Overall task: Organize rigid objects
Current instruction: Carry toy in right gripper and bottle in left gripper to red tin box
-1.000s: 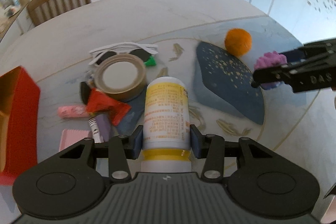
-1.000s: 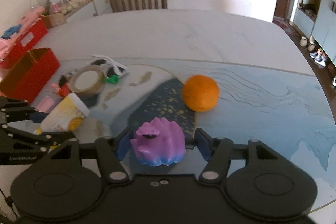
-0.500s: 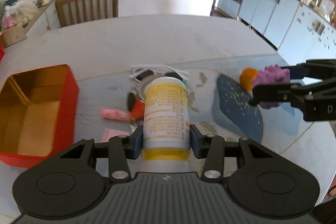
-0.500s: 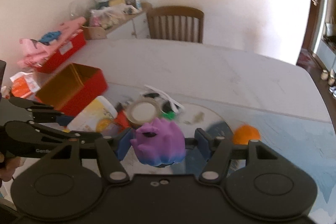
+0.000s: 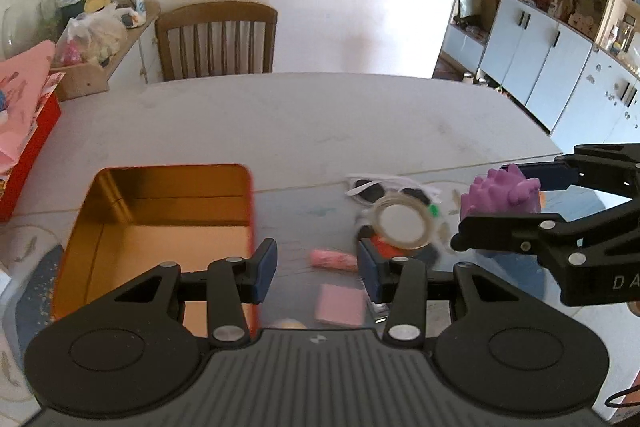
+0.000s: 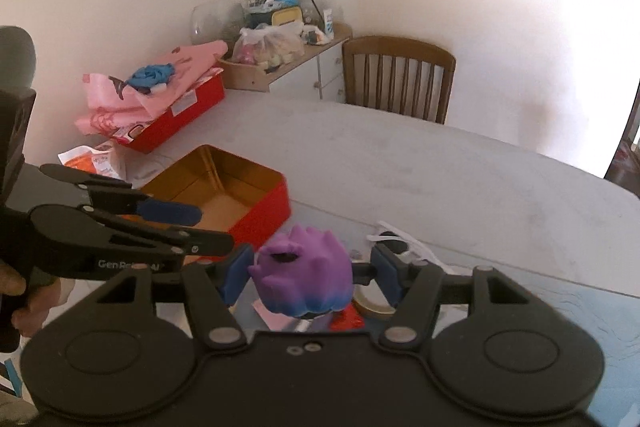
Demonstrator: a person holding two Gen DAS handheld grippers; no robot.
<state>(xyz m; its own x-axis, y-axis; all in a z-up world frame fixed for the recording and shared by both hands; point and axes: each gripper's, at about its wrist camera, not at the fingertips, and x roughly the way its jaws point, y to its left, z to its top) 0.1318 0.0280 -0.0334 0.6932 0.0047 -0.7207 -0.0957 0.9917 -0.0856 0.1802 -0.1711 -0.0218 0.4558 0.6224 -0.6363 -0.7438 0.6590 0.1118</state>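
My left gripper [image 5: 316, 267] is open and empty, just right of the open red tin [image 5: 160, 227], which has a gold inside. A blurred yellowish shape [image 5: 286, 324] shows just below the fingers. My right gripper [image 6: 308, 275] holds a purple spiky toy [image 6: 304, 279] in the air, right of the tin [image 6: 224, 195]. The toy also shows in the left wrist view [image 5: 496, 191]. On the table lie a tape roll [image 5: 402, 223], white sunglasses [image 5: 384, 187], a pink tube [image 5: 334, 259] and a pink pad [image 5: 340, 305].
A wooden chair [image 5: 216, 43] stands at the table's far side. A second red box with pink cloth [image 6: 160, 107] sits at the far left. A cluttered shelf [image 6: 280, 47] is against the wall. White cabinets [image 5: 560, 75] are at the right.
The white and yellow bottle has left my left gripper, whose jaws have opened. Both grippers have risen and moved left toward the red tin. The right still holds the purple toy.
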